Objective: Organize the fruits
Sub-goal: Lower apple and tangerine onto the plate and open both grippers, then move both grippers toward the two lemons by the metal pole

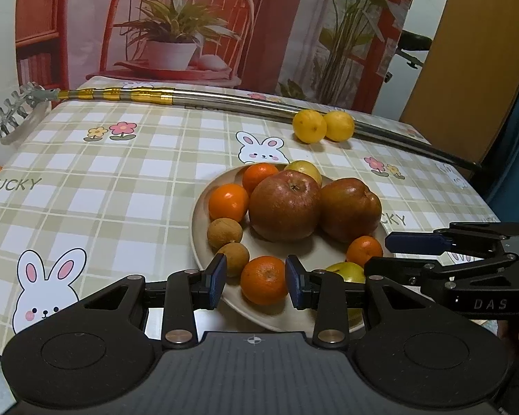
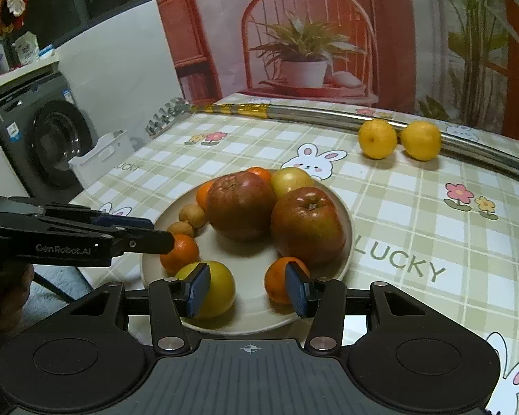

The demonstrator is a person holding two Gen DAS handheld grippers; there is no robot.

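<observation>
A beige plate [image 1: 200, 228] [image 2: 249, 266] on the checked tablecloth holds two big red apples [image 1: 284, 204] [image 2: 308, 225], several mandarins, two small brown fruits [image 1: 225, 232] and two yellow-green fruits. My left gripper [image 1: 256, 282] is open with its pads on either side of a mandarin [image 1: 263, 279] at the plate's near edge, not clamped. My right gripper [image 2: 248, 288] is open over the plate's near edge, between a yellow-green fruit [image 2: 212, 287] and a mandarin [image 2: 276, 282]. Two yellow lemons [image 1: 322, 126] [image 2: 399, 139] lie on the cloth behind the plate.
A long metal pole with gold bands [image 1: 204, 99] [image 2: 328, 114] lies across the table's far side, right behind the lemons. A printed backdrop stands behind the table. A washing machine [image 2: 45, 141] and a white basket [image 2: 102, 154] stand to the left, off the table.
</observation>
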